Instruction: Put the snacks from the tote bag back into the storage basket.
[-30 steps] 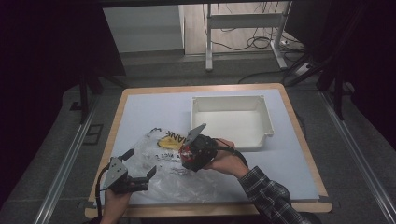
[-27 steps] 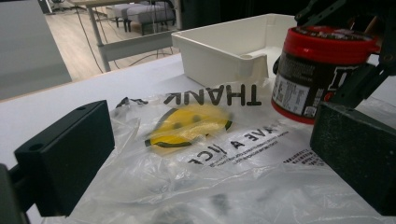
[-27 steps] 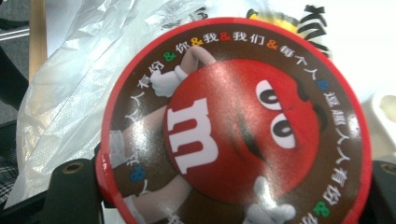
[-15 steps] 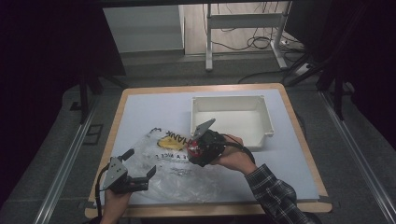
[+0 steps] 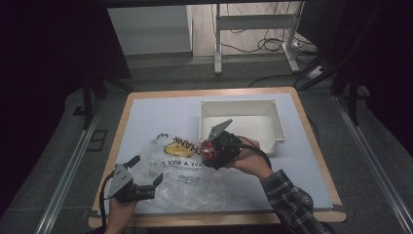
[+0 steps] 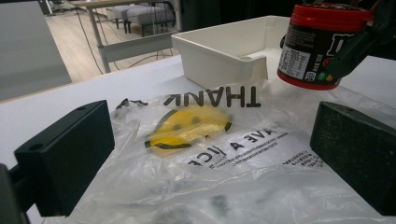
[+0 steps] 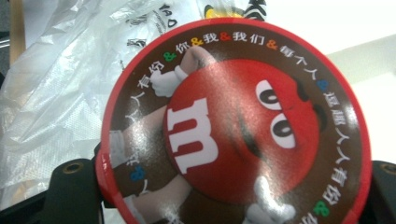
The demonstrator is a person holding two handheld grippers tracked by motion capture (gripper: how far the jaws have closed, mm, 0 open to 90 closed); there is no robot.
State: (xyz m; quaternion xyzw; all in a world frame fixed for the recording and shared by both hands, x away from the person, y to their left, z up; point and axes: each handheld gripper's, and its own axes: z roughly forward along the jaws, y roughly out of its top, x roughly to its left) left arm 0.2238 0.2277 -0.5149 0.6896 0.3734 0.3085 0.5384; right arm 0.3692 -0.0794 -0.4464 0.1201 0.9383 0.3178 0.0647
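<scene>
My right gripper (image 5: 216, 147) is shut on a round candy tub (image 5: 208, 149) with a red lid and brown sides, held in the air between the plastic bag and the white bin. The tub's printed lid (image 7: 233, 126) faces the right gripper view, with black jaws at both lower corners. In the left gripper view the tub (image 6: 310, 46) hangs above the bag's far edge. My left gripper (image 5: 146, 171) stands open low at the near left, over the clear plastic bag (image 6: 201, 154) with its yellow smiley print. Nothing is between its jaws except the bag lying beneath.
An empty white bin (image 5: 241, 122) stands at the back right of the blue-white table top (image 5: 156, 117). The crumpled bag (image 5: 195, 173) covers the near middle. The wooden table edge runs close to the left hand.
My right gripper has carried the tub up and to the right, off the bag and closer to the bin's front wall. The left gripper has stayed put.
</scene>
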